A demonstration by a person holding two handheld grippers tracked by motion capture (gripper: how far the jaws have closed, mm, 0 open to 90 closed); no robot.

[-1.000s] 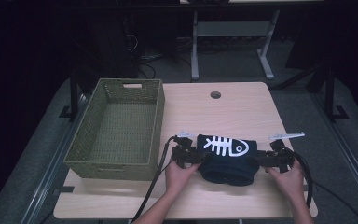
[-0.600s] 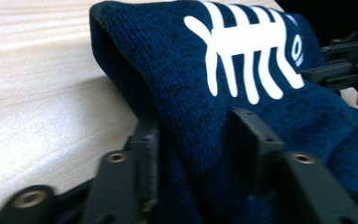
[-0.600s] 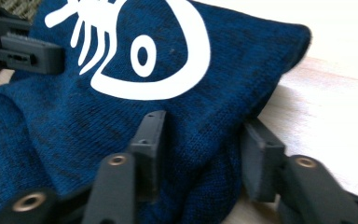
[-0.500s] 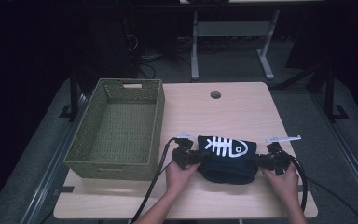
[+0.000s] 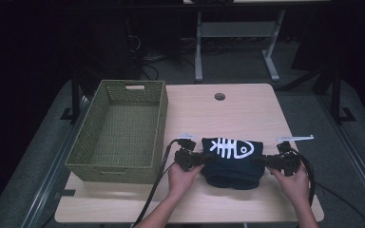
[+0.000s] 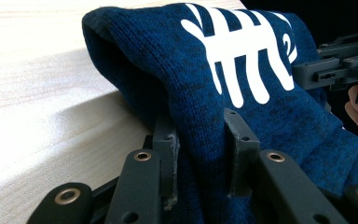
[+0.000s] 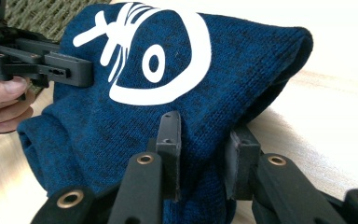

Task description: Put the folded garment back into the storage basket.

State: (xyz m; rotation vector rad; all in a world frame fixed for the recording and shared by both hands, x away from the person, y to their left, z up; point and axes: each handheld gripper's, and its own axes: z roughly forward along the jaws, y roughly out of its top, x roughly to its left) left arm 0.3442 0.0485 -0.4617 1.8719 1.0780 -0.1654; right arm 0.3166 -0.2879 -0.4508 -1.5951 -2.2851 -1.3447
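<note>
A folded dark blue sweater (image 5: 233, 161) with a white fish-skeleton print lies on the near half of a light wooden table (image 5: 247, 109), just right of a green woven basket (image 5: 119, 130). The left gripper (image 5: 200, 159) has just closed, pinching the sweater's left edge. The right gripper (image 5: 265, 161) has likewise just closed, clamping its right edge.

Overhead, two close views (shared sweater (image 5: 233, 161))
</note>
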